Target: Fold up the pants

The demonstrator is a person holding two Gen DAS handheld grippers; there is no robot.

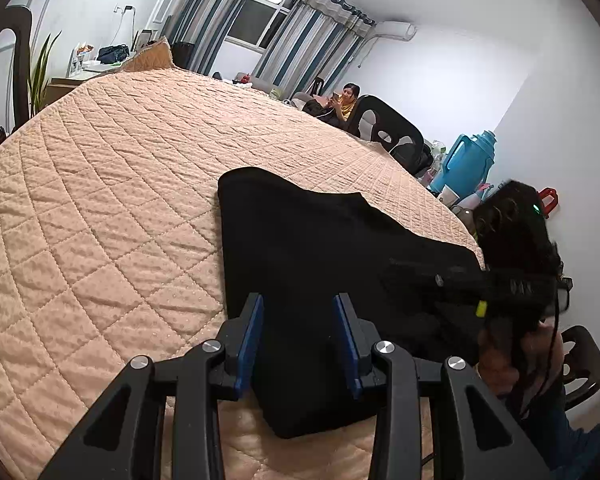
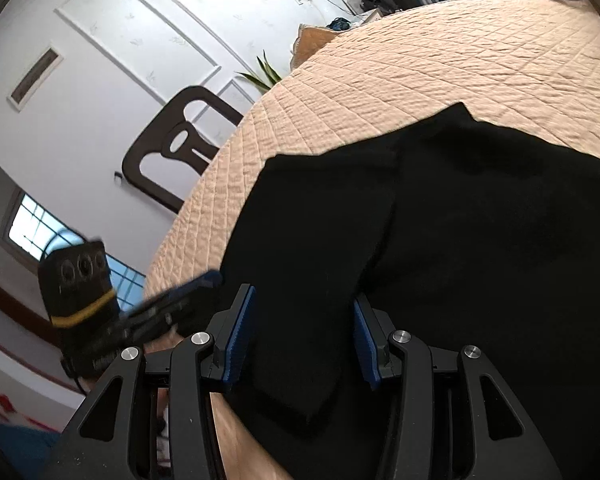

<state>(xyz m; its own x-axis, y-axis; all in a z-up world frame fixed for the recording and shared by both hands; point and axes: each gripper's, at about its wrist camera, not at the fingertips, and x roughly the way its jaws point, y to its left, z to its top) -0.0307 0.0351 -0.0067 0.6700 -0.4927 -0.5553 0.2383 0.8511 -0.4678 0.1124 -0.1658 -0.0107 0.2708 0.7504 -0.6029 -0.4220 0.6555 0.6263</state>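
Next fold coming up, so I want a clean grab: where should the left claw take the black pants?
Likely the near folded edge of the black pants, approached from the bed's near side. That edge lies just ahead of the open left claw on the quilt.

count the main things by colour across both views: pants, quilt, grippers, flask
black: 3, the pants, left gripper, right gripper
peach: 1, the quilt
blue: 1, the flask
total: 5
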